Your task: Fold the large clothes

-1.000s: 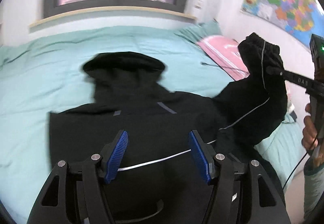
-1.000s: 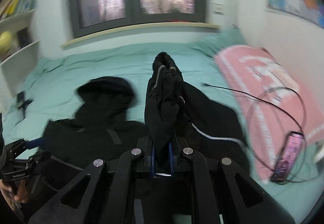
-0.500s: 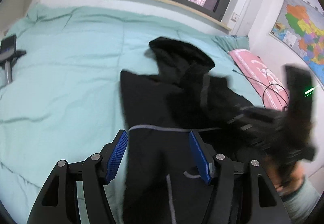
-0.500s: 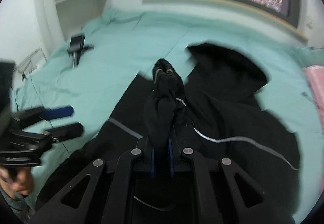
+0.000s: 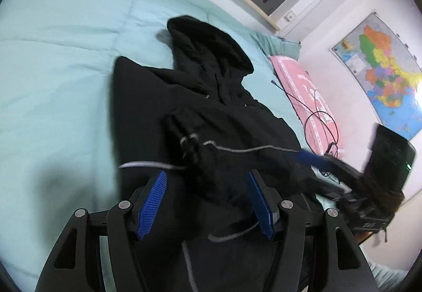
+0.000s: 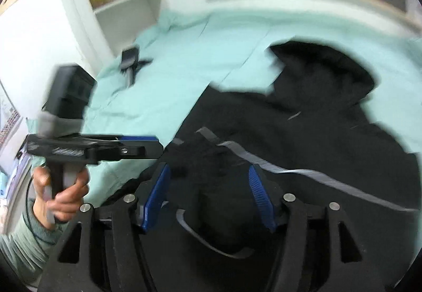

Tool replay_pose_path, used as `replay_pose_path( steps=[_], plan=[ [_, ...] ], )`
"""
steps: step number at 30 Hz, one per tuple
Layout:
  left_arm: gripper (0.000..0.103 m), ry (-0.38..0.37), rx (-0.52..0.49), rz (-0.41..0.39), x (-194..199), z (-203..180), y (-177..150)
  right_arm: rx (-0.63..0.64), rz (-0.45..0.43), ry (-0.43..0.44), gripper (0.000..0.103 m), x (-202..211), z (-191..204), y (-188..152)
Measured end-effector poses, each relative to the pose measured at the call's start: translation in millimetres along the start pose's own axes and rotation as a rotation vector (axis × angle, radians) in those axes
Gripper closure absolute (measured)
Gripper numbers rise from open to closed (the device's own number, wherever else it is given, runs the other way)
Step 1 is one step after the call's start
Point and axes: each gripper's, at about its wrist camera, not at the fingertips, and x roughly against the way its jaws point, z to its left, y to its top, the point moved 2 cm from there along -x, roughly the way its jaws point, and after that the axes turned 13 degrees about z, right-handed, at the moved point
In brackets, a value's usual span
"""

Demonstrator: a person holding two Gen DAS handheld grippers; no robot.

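Lying on one teal bed: one black hooded jacket, two grippers' jaws apart, right gripper just opened, left gripper empty.

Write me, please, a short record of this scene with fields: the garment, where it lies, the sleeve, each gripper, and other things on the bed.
garment: black hooded jacket with grey stripes
surface: teal bed cover
sleeve: folded in across the jacket's body, cuff on top
left gripper: open above the jacket, holding nothing
right gripper: jaws have just opened; sleeve cloth lies between the fingers, not pinched
other things: pink pillow with black cable; small device on a stand
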Motion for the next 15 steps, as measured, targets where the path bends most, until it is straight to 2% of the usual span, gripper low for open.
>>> replay_pose_path(
  steps=[2, 5, 6, 7, 8, 10, 13, 15],
  plan=[
    [0.038, 0.041, 0.034, 0.030, -19.2, -1.3, 11.2, -0.031, -0.035, -0.097, 0.038, 24.2, -24.3, -6.9],
    [0.039, 0.032, 0.049, 0.065, -43.9, -5.4, 21.9, -0.080, -0.046, -0.207, 0.038, 46.5, -62.3, -20.0],
    [0.045, 0.057, 0.052, 0.073, -53.2, -8.3, 26.0, -0.102, -0.037, -0.235, 0.038, 52.2, -75.3, -25.3],
    [0.079, 0.085, 0.044, 0.070, -58.0, -9.1, 28.2, -0.133, -0.019, -0.264, 0.038, 55.8, -91.0, -30.8],
    [0.082, 0.136, 0.022, 0.060, -60.5, -14.5, 30.3, -0.165, 0.000, -0.284, 0.038, 57.7, -106.2, -35.7],
    [0.083, 0.165, -0.035, -0.006, -49.2, -29.5, 30.7, -0.205, 0.019, -0.306, 0.038, 61.1, -124.3, -41.2],
    [0.083, 0.097, -0.071, -0.128, -7.8, -29.7, 26.7, -0.247, 0.044, -0.329, 0.038, 63.3, -153.2, -50.2],
    [0.083, 0.088, -0.048, -0.133, 5.3, -18.3, 24.6, -0.269, 0.059, -0.300, 0.038, 55.9, -166.9, -53.0]
  ],
)
